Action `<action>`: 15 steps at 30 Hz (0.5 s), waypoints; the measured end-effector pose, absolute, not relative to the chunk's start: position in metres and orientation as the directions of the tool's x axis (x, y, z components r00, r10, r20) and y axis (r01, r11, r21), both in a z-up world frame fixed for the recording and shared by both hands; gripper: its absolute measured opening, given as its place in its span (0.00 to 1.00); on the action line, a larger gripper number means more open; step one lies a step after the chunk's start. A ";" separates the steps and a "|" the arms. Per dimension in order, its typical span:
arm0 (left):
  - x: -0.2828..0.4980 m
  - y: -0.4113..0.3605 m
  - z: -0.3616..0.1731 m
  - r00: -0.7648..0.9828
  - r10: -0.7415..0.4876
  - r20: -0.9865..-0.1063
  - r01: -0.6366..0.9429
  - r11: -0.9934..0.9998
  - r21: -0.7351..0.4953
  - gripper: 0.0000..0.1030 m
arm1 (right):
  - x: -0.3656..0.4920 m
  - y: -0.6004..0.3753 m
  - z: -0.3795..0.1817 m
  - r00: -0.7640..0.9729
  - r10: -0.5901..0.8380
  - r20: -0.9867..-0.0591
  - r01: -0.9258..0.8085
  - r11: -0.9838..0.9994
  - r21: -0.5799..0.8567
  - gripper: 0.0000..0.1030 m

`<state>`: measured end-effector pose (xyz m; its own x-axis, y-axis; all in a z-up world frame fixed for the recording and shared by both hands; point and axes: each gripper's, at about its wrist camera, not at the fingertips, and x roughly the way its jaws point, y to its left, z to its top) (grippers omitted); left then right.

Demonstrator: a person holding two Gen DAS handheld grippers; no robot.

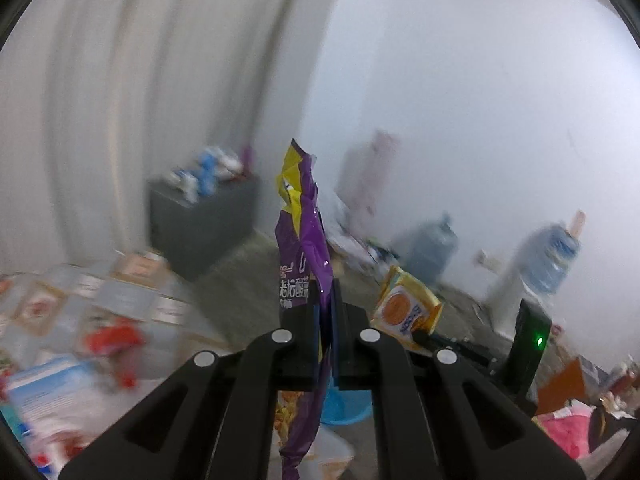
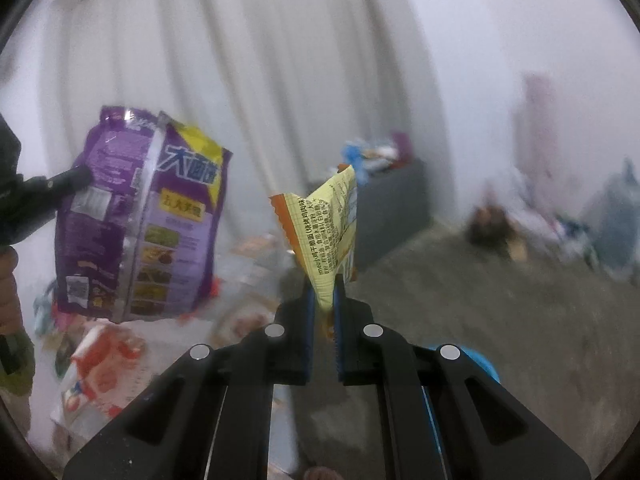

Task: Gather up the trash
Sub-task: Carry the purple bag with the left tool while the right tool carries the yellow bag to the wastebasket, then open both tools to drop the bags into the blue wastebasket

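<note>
Left wrist view: purple wrapper (image 1: pixel 306 240) pinched edge-on in closed left gripper (image 1: pixel 326 300), standing toward 12 o'clock. Yellow wrapper (image 2: pixel 326 232) clamped by corner between right gripper (image 2: pixel 322 300) fingers. Both judged light, limp, crinkly, slippery; firm edge pinch advised. Blue bin (image 1: pixel 344 404) glimpsed below at 6 o'clock. Open floor (image 2: pixel 500 300) at 3 o'clock; clutter at 9.

your left gripper (image 1: pixel 326 300) has the large noodle bag (image 1: pixel 302 240) between its fingers, upright and clear of the floor; to its right your right gripper (image 2: pixel 323 300) pinches the small snack wrapper (image 2: pixel 326 232); a cabinet (image 1: pixel 202 220) stands behind both against the curtain (image 1: pixel 120 100), packets on top; a bucket (image 1: pixel 344 406) sits below your grippers; water jugs (image 1: pixel 434 246) stand far right by the wall.
</note>
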<state>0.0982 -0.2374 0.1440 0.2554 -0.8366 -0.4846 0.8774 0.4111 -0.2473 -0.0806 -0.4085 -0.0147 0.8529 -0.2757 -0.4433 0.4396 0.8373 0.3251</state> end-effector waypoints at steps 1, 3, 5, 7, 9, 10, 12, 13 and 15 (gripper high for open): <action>0.100 -0.261 0.135 0.223 -0.831 -0.510 0.885 0.392 -0.252 0.04 | -0.081 -0.417 -0.024 0.841 -0.284 -0.460 0.462 0.819 0.339 0.07; 0.102 -0.313 0.110 0.166 -0.801 -0.575 0.890 0.372 -0.262 0.04 | -0.081 -0.439 -0.051 0.807 -0.298 -0.509 0.519 0.769 0.373 0.07; 0.105 -0.363 0.080 0.109 -0.758 -0.644 0.893 0.358 -0.271 0.04 | -0.078 -0.464 -0.085 0.777 -0.289 -0.558 0.568 0.703 0.427 0.07; 0.107 -0.417 0.038 0.043 -0.684 -0.728 0.889 0.359 -0.284 0.04 | -0.074 -0.487 -0.115 0.751 -0.267 -0.604 0.605 0.643 0.469 0.07; 0.107 -0.456 -0.002 -0.010 -0.603 -0.797 0.890 0.358 -0.282 0.04 | -0.073 -0.506 -0.141 0.733 -0.245 -0.635 0.634 0.584 0.506 0.07; 0.107 -0.476 -0.024 -0.033 -0.554 -0.832 0.890 0.362 -0.276 0.04 | -0.071 -0.519 -0.158 0.722 -0.224 -0.654 0.649 0.548 0.528 0.07; 0.106 -0.504 -0.055 -0.051 -0.498 -0.866 0.886 0.377 -0.269 0.04 | -0.068 -0.538 -0.183 0.712 -0.185 -0.678 0.665 0.490 0.564 0.07; 0.108 -0.516 -0.070 -0.060 -0.474 -0.878 0.885 0.382 -0.267 0.04 | -0.071 -0.548 -0.196 0.711 -0.169 -0.683 0.670 0.460 0.583 0.08; 0.109 -0.534 -0.096 -0.077 -0.437 -0.896 0.881 0.390 -0.266 0.05 | -0.074 -0.568 -0.214 0.692 -0.148 -0.707 0.691 0.419 0.589 0.12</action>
